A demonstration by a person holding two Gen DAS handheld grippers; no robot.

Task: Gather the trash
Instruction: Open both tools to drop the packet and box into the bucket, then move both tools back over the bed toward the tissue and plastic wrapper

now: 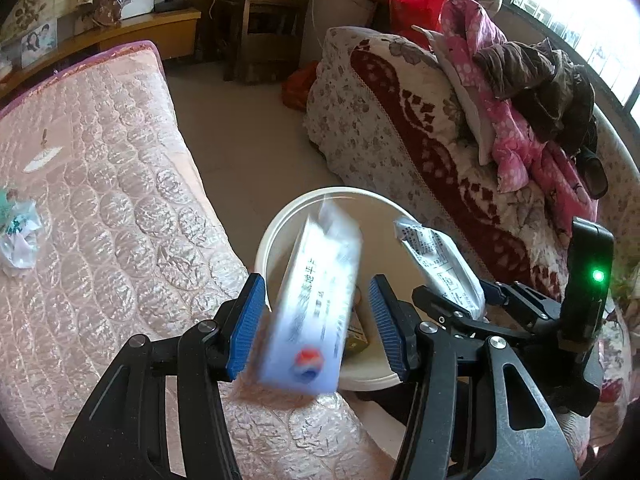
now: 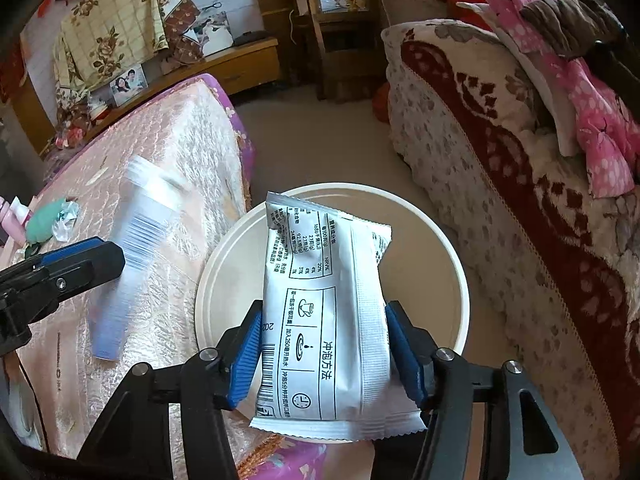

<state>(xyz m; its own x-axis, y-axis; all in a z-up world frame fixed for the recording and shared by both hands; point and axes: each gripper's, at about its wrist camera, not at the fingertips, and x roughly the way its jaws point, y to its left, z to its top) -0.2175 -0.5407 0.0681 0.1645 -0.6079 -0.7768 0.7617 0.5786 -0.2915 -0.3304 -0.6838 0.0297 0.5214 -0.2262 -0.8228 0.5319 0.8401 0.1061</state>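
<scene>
Both wrist cameras look steeply down, close over the bucket (image 1: 276,236) (image 2: 448,264) by the mattress (image 1: 120,184) (image 2: 176,152) edge, sharing both

surface: pink quilted mattress (image 1: 120,184) | on it: crumpled wrapper (image 1: 18,236) | floor (image 1: 248,136): white bucket (image 2: 460,280)

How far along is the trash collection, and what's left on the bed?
Done: one small item already lies in the white bucket. In hand: the left gripper stands open around a blurred blue-and-white box, seemingly dropping towards the bucket; the right gripper holds a white sachet over it. Left: a crumpled wrapper on the bed.
</scene>
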